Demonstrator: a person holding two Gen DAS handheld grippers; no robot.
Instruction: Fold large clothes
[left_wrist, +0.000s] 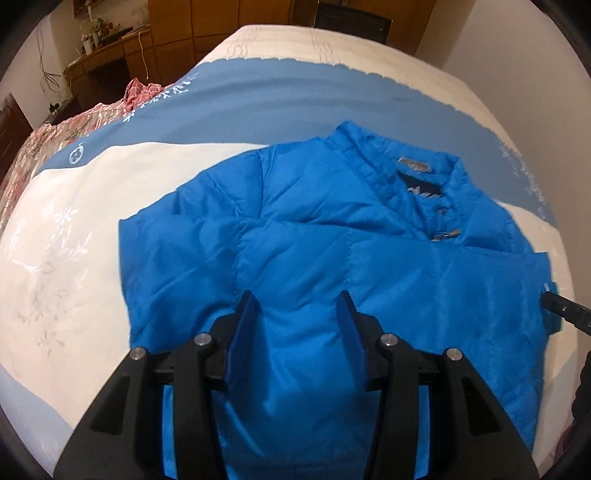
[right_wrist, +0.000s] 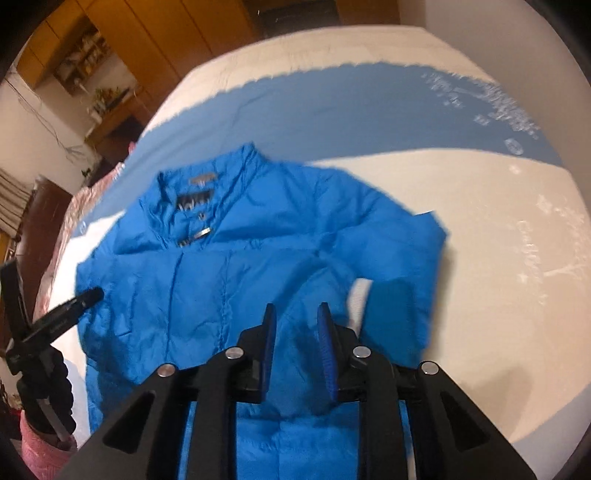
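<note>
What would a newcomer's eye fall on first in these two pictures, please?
First, the bright blue padded jacket spread flat, collar away from the cameras, on the cream-and-blue bedspread. Next, the open left gripper and open right gripper, both just above its lower half.

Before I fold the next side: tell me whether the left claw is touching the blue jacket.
Cannot tell. In the left wrist view the left claw is open over the blue jacket, nothing pinched between its fingers; no view plainly shows contact or a gap.
</note>
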